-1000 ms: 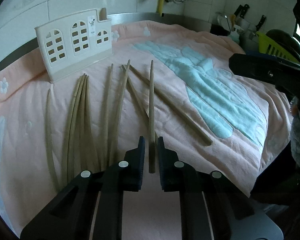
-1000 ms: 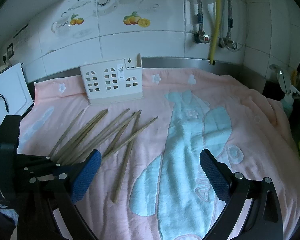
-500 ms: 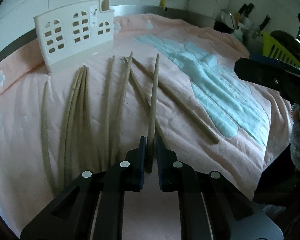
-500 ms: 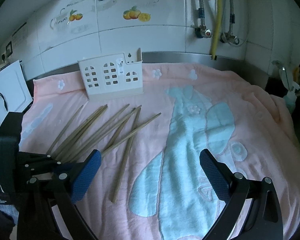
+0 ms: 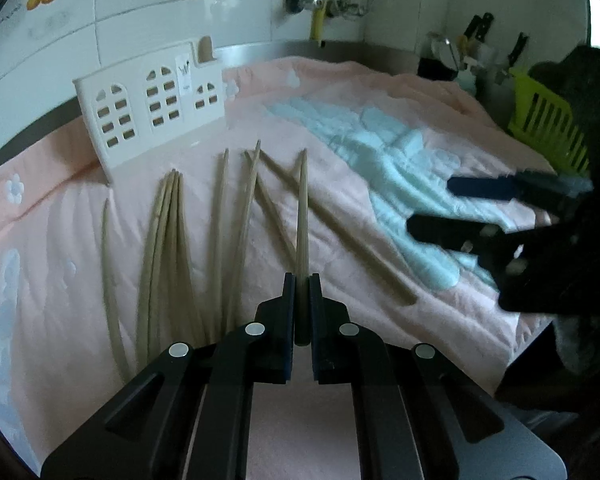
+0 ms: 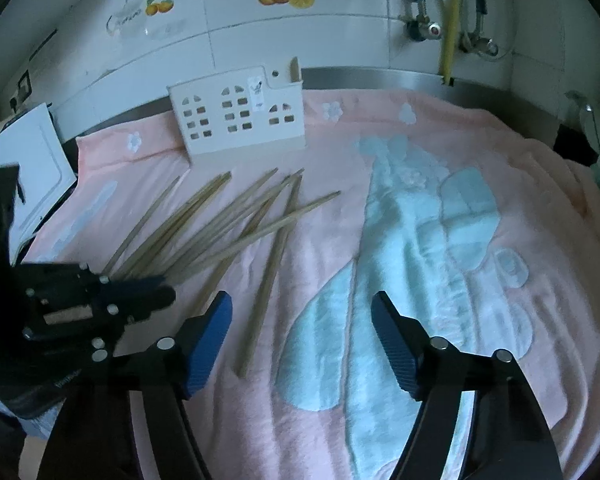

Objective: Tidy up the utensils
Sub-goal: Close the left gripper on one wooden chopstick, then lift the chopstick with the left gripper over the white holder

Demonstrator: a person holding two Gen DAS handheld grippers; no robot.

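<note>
Now the left gripper (image 5: 301,292) is clenched on one chopstick (image 5: 301,216), pinching it near its thick end; the stick points far, toward the holder (image 5: 150,108), its thin tip raised above the others. From the right wrist view the same gripper (image 6: 162,292) shows blurred at the left edge, with the held stick (image 6: 268,226) running out to the right.

Loose chopsticks (image 5: 168,240) lie fanned on the pink towel (image 5: 340,100), near the holder but apart from it. One longer stick (image 5: 340,232) lies diagonally to the right of the held one, crossing under it. Another stick (image 6: 270,272) lies just left of the towel's blue patch (image 6: 400,240), between the right gripper's fingers and the fan.

The right gripper (image 6: 302,340) hangs released, its fingers wide apart over the towel, holding nothing. In the left view it (image 5: 432,208) appears blurred at the right.

The white holder (image 6: 238,120) stands upright at the far edge of the towel, against the tiled wall (image 6: 260,40). One stick (image 6: 295,70) already stands in its right end. A yellow rack (image 5: 548,120) sits far right.
</note>
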